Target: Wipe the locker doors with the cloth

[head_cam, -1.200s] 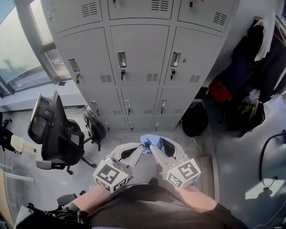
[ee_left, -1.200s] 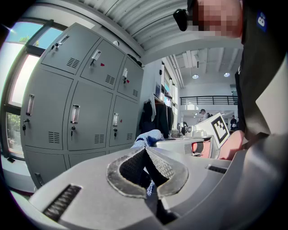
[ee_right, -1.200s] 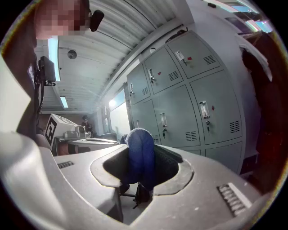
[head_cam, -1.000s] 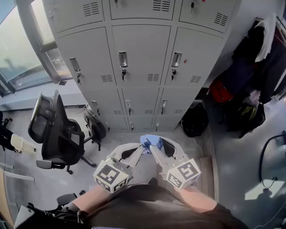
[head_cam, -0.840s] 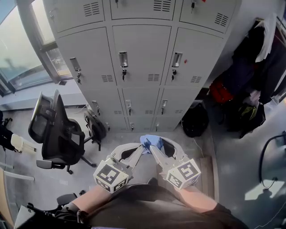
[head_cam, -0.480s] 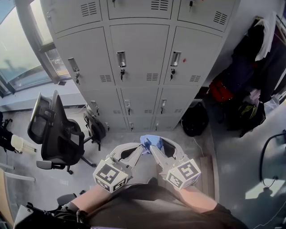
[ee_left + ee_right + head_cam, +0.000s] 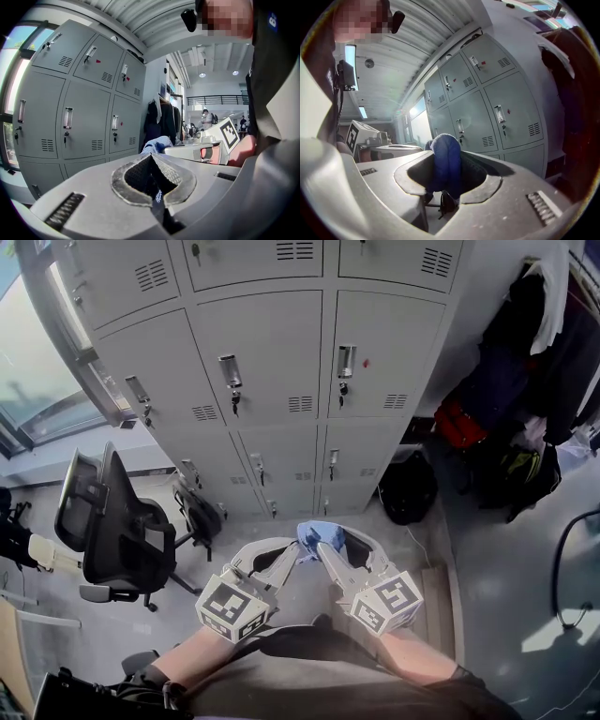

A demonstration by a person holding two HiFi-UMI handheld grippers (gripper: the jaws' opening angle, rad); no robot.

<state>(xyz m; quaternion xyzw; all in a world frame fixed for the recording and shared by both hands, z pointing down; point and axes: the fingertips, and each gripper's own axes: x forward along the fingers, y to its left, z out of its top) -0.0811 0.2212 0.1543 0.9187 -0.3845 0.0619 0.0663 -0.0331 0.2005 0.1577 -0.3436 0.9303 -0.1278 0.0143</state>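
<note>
Lockers (image 7: 272, 362) slid left in view; left gripper (image 7: 296, 553) and right gripper (image 7: 324, 551) stay near body, both clamped on blue cloth (image 7: 317, 533). Wiping not begun.

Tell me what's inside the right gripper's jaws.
The right gripper pinches a folded blue cloth, which bulges above the jaws. The cloth's lower end, deep in the gap, is covered.

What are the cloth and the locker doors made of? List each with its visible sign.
Cloth: soft fabric, possibly microfibre or terry; fuzzy blue nap, bunched in limp folds.
Locker doors: probably painted sheet metal; smooth, matte light grey with punched vent slots.
</note>
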